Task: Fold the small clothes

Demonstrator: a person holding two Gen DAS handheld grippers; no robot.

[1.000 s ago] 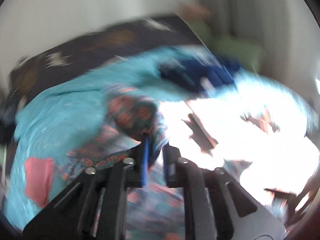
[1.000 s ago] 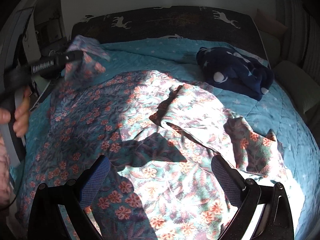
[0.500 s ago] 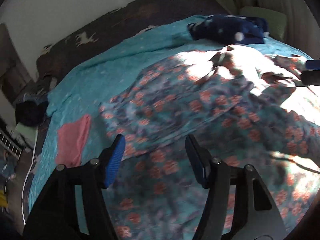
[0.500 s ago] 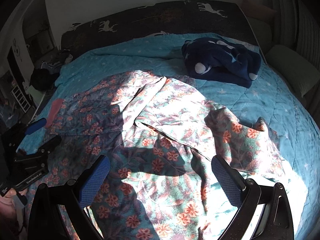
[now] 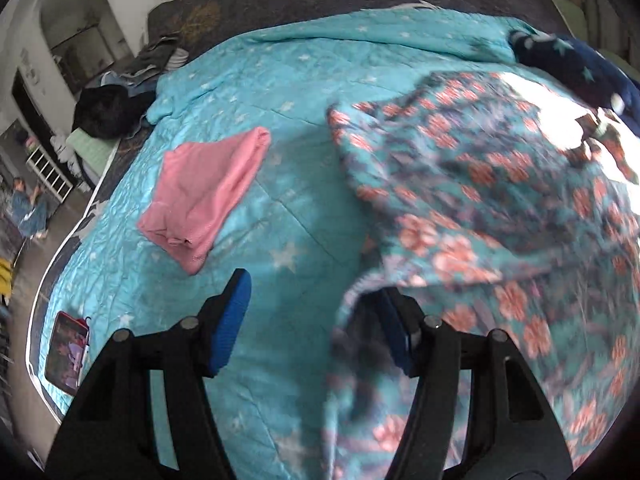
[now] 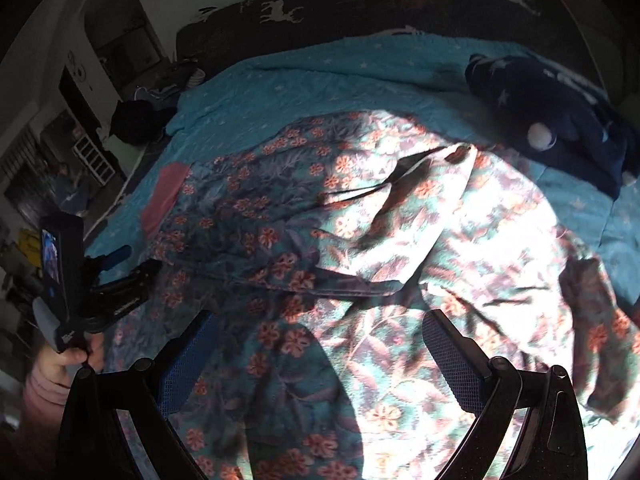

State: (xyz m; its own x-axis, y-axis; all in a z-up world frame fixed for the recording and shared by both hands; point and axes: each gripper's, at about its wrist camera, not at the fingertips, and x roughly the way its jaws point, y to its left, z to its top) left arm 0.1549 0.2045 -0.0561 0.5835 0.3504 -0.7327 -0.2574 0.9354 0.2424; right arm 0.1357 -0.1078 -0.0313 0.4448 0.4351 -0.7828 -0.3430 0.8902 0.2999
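A large teal garment with orange flowers (image 6: 360, 240) lies spread and creased over the bed; it also fills the right of the left wrist view (image 5: 500, 200). My left gripper (image 5: 316, 324) is open at the garment's left edge, and the cloth's hem drapes over its right finger (image 5: 396, 340). It shows from outside in the right wrist view (image 6: 128, 264). My right gripper (image 6: 324, 356) is open and empty above the garment's near part. A folded pink cloth (image 5: 208, 192) lies flat to the left; its edge shows in the right wrist view (image 6: 164, 196).
The bed has a turquoise star quilt (image 5: 280, 80) and a dark headboard with deer (image 6: 400, 4). A navy star-patterned bundle (image 6: 552, 116) lies at the far right. A phone (image 5: 66, 354) lies at the bed's near left edge. Dark clothes (image 5: 108, 108) lie at the far left corner.
My left gripper let go of the floral garment, opened, and moved to the cloth's left edge. The garment dropped flat onto the bed. My right gripper stayed open.
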